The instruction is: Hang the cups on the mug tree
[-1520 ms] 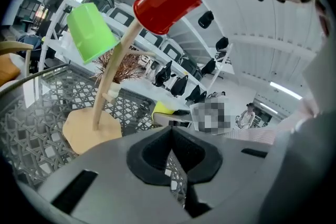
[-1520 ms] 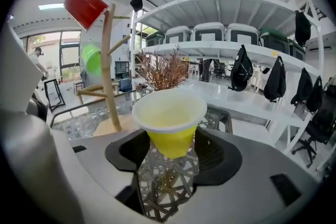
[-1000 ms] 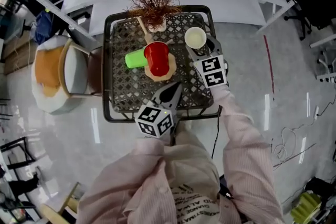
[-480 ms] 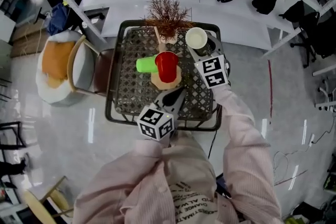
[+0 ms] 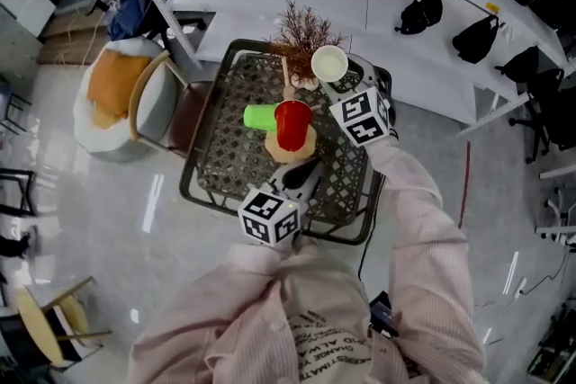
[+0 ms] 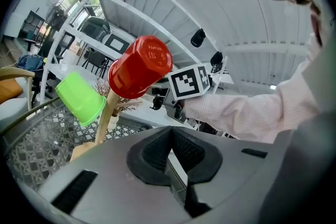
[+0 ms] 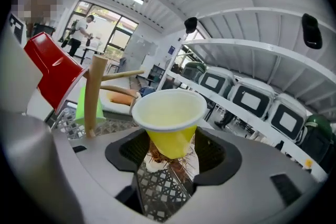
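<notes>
Head view: the right arm reaches forward, and the right gripper point(image 5: 337, 84) holds the yellow cup point(image 5: 329, 63) over the far right corner of the mesh table point(image 5: 220, 180), beside the mug tree point(image 5: 290, 155). The left gripper point(image 5: 302, 177) hovers near the front edge.

Left gripper view: its jaws are pressed together with nothing between them.

Right gripper view: its jaws clamp the yellow cup low on its body, mouth up.

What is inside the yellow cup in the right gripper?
Nothing visible: the yellow cup shows only a pale, bare inside. The right gripper hides its lower outside.
</notes>
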Action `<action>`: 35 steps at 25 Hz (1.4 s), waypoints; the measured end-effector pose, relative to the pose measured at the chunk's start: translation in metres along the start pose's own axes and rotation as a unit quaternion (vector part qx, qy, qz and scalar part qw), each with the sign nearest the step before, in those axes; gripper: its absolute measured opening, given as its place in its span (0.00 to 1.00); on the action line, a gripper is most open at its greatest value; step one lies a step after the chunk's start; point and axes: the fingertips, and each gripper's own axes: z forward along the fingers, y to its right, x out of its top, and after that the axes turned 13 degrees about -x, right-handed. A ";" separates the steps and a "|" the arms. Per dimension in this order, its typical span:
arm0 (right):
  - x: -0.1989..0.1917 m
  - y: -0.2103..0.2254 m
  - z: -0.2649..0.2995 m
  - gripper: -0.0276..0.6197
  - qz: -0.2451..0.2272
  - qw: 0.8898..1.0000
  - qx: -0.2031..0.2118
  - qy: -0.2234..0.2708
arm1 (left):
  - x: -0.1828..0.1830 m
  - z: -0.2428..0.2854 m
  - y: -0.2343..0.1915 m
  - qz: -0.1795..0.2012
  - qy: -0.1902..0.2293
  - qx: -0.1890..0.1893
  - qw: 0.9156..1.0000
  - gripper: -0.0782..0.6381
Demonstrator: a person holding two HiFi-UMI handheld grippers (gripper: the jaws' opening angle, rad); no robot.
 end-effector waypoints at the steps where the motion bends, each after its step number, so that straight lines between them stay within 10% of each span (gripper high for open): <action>1: 0.004 -0.001 0.004 0.45 -0.009 1.000 0.009 0.007 | 0.000 0.000 0.000 -0.001 0.002 0.002 1.000 0.11; 11: 0.037 -0.024 0.024 0.45 -0.130 0.988 0.070 0.054 | -0.002 -0.008 -0.005 -0.008 0.014 0.030 0.999 0.11; 35: 0.076 -0.057 0.010 0.45 -0.401 0.896 0.097 0.165 | -0.002 -0.015 0.001 -0.016 0.037 0.058 0.997 0.11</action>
